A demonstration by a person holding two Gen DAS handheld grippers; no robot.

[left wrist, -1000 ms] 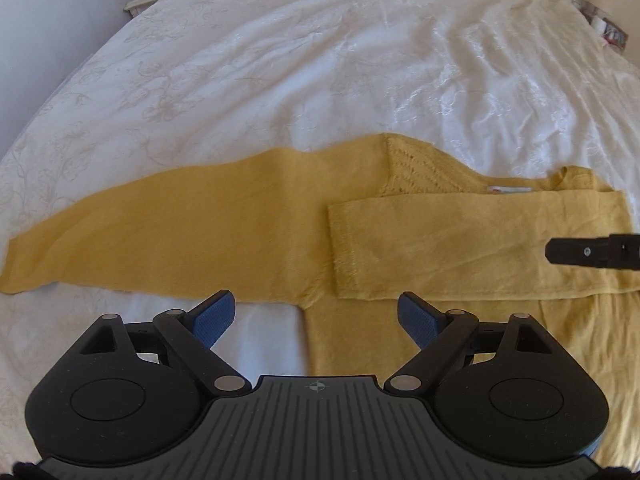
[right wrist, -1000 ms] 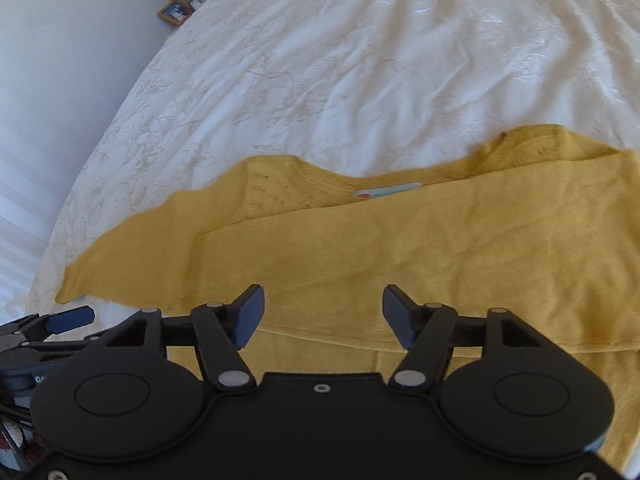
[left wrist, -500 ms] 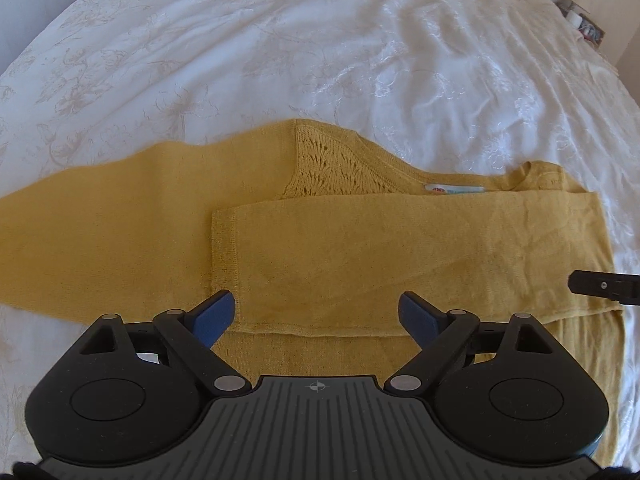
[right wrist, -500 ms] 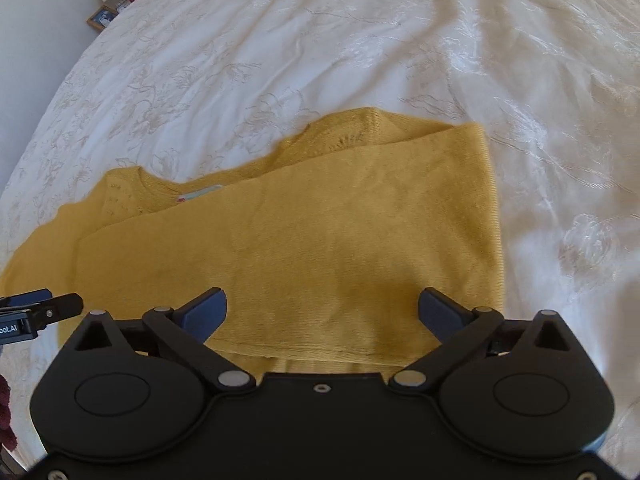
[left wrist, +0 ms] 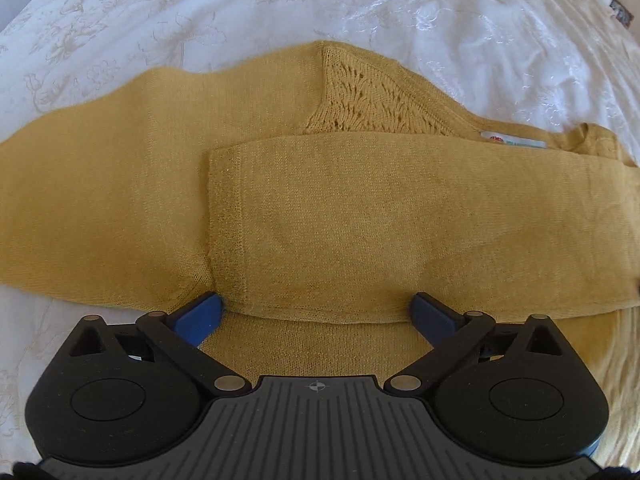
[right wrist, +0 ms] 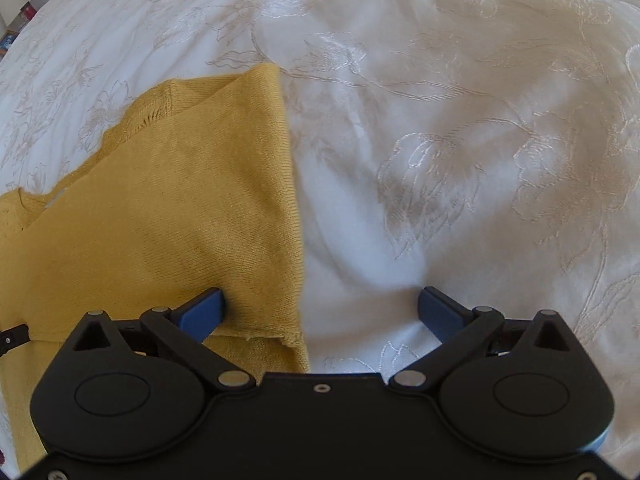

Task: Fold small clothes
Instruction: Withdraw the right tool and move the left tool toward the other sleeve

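Observation:
A mustard-yellow knit sweater (left wrist: 360, 216) lies flat on the white bedspread (left wrist: 360, 0). One sleeve is folded across the chest; the other sleeve (left wrist: 100, 168) stretches out to the left. My left gripper (left wrist: 316, 312) is open, low over the lower edge of the folded sleeve. In the right wrist view the sweater's folded right side (right wrist: 180, 216) fills the left half. My right gripper (right wrist: 320, 308) is open and straddles that side edge, left fingertip (right wrist: 204, 308) on the knit, right one over the bedspread (right wrist: 460, 160).
The embroidered white bedspread spreads all around the sweater. A neck label (left wrist: 512, 142) shows at the collar. Small items on a bedside stand (right wrist: 16, 16) sit at the far left edge. A dark tip of the left gripper (right wrist: 12, 334) shows at the left.
Both grippers have come down closer to the sweater. The left one moved toward the folded sleeve's cuff edge; the right one swung right to the sweater's side edge.

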